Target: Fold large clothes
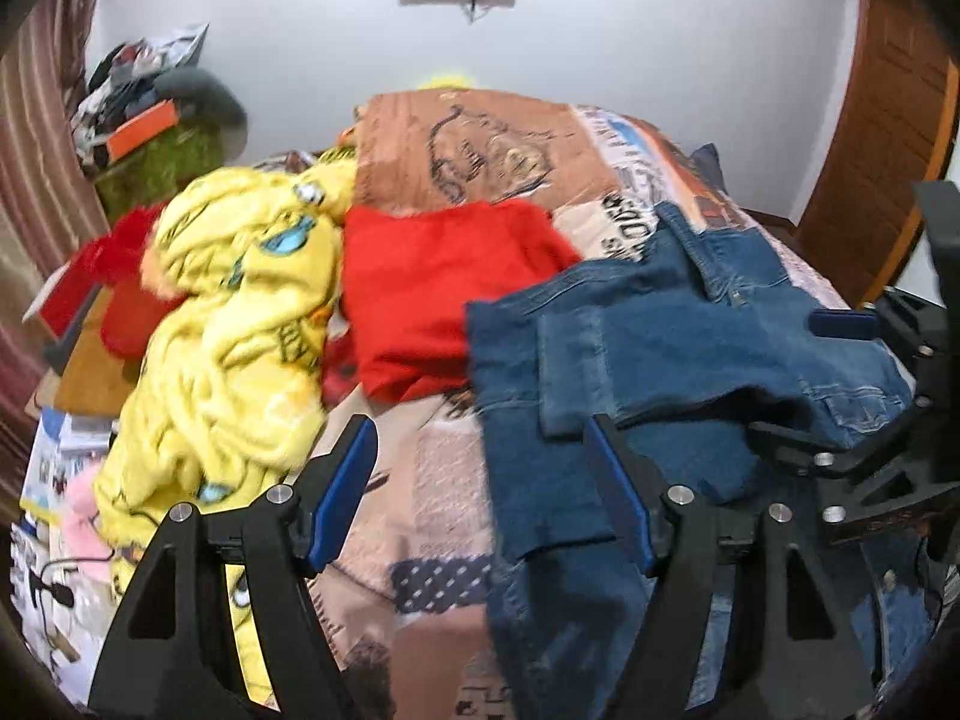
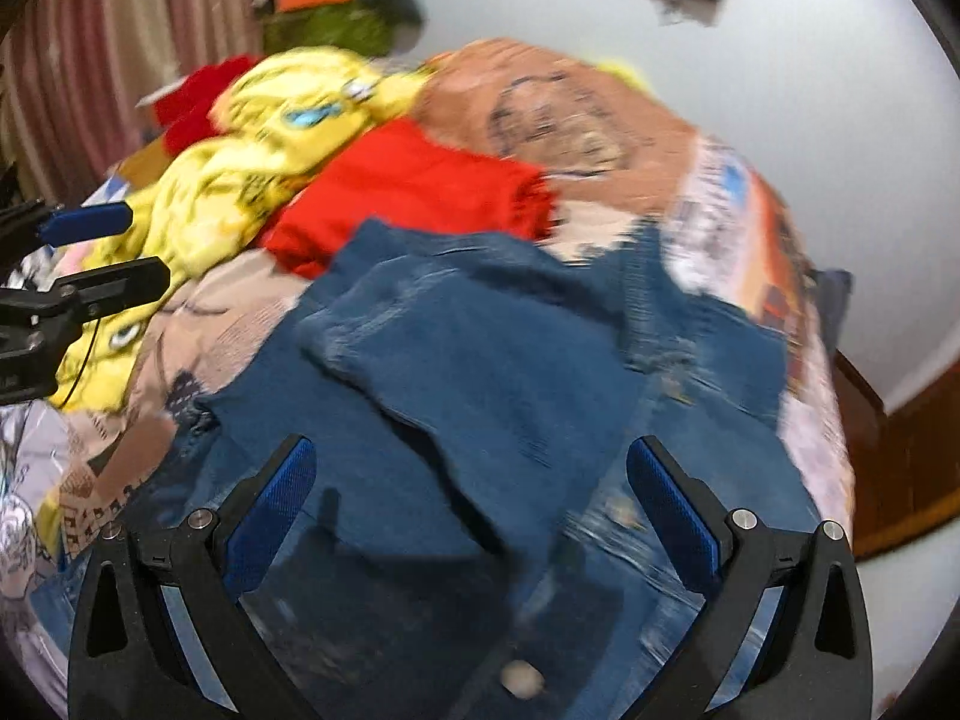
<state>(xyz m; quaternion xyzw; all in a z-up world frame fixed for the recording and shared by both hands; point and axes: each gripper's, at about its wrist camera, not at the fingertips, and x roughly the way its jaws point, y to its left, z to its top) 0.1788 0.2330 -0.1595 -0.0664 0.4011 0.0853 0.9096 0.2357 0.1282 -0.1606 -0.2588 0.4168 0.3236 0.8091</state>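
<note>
- Centrally, a pair of blue denim jeans (image 1: 648,324), partly folded with one panel doubled over, lies spread on the patterned beige-and-brown bedspread (image 1: 432,480); these jeans serve as the landmark for all positions below.
- Left gripper (image 1: 480,456), black with blue pads: jaws stand wide apart and empty, poised above the near left edge of the jeans, one finger over the bedspread and the other over the denim. No cloth lies between the pads.
- Right gripper (image 2: 471,468), of the same build: jaws spread wide and empty, hovering over the near part of the jeans. It also shows at the right edge of the left wrist view, just above the denim.
- Red knitted garment (image 1: 438,288): lies flat just beyond the far left corner of the jeans, touching or slightly under the denim edge.
- Crumpled yellow fleece blanket with cartoon print (image 1: 240,324): heaped further left of the jeans, beyond the red garment.
- White wall (image 1: 600,42): behind the bed, well beyond the jeans. The right wrist view is motion-blurred.
</note>
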